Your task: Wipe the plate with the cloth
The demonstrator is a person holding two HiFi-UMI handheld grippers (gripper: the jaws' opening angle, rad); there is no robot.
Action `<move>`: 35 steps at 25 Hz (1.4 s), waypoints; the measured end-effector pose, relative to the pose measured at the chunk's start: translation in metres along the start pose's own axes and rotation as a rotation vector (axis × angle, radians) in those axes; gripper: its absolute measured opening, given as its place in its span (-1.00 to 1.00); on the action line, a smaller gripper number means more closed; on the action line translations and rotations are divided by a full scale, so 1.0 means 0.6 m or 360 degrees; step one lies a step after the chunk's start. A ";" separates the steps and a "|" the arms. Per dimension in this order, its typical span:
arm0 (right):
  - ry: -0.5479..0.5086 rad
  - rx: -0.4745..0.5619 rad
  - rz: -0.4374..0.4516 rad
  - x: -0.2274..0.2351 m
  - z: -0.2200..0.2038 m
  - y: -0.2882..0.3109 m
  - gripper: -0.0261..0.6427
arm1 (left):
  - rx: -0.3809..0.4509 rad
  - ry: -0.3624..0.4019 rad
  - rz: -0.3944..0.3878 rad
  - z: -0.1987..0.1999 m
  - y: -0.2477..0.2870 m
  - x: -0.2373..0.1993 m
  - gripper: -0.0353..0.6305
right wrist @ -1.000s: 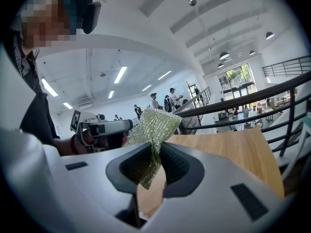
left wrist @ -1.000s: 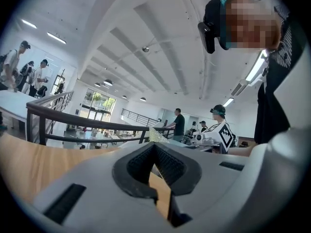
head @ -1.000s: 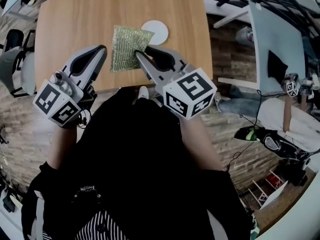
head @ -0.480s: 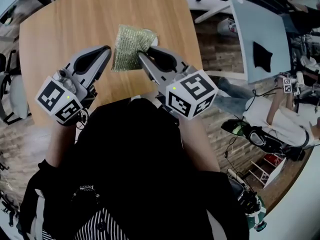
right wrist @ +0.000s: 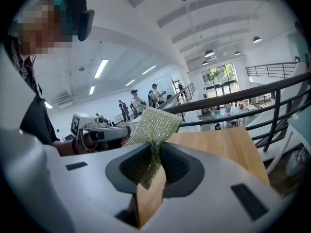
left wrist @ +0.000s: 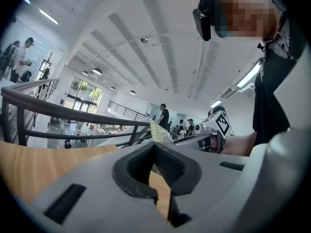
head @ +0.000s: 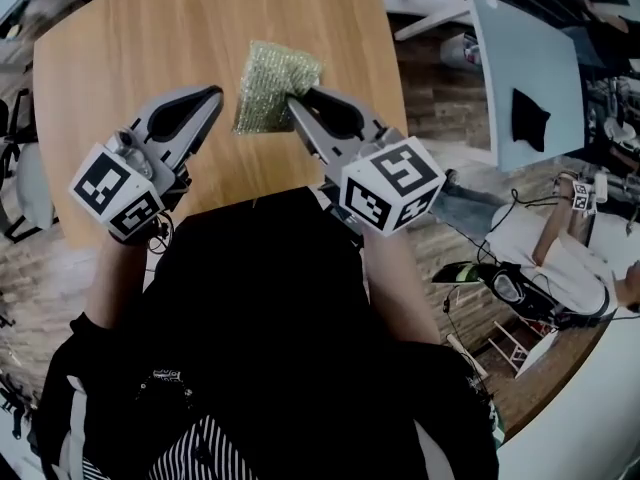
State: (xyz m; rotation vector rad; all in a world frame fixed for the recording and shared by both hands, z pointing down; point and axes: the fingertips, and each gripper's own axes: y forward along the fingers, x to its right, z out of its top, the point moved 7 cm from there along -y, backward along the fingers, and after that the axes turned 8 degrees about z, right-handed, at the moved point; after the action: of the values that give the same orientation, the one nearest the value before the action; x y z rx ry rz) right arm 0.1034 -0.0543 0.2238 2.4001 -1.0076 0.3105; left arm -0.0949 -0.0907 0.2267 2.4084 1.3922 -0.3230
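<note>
Right gripper (head: 293, 100): fingers (right wrist: 187, 169) pinched tight on one edge of the glittery green cloth (head: 268, 96), held over the wooden bench (head: 130, 38). Left gripper (head: 214, 94): fingers (left wrist: 172, 166) closed together, holding nothing, just beside the cloth.

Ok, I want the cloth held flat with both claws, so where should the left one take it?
Probably its free left edge, coming in from the left. The right claw pinches the cloth at its right edge, so the sheet spreads toward the shut left claw.

Crumpled glittery green cloth (head: 272, 98) between right jaws
</note>
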 end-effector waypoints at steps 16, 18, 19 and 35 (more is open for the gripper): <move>0.0007 -0.0070 0.0172 0.112 -0.009 0.037 -0.77 | -0.0137 -0.0074 0.0194 -0.051 0.033 -0.007 -0.92; 0.0011 -0.0083 0.0181 0.121 -0.015 0.036 -0.77 | -0.0166 -0.0078 0.0206 -0.061 0.039 -0.004 -0.92; 0.0017 -0.0090 0.0186 0.127 -0.018 0.037 -0.77 | -0.0178 -0.0080 0.0213 -0.064 0.043 -0.004 -0.92; 0.0124 -0.0240 0.0260 0.259 -0.087 0.090 -0.77 | -0.0404 -0.0146 0.0333 -0.146 0.140 -0.045 -0.92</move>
State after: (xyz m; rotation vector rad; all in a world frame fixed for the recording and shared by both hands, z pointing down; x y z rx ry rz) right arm 0.1723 -0.1509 0.3489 2.1601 -1.1513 0.3692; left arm -0.0331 -0.1160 0.3315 2.2721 1.0607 -0.1882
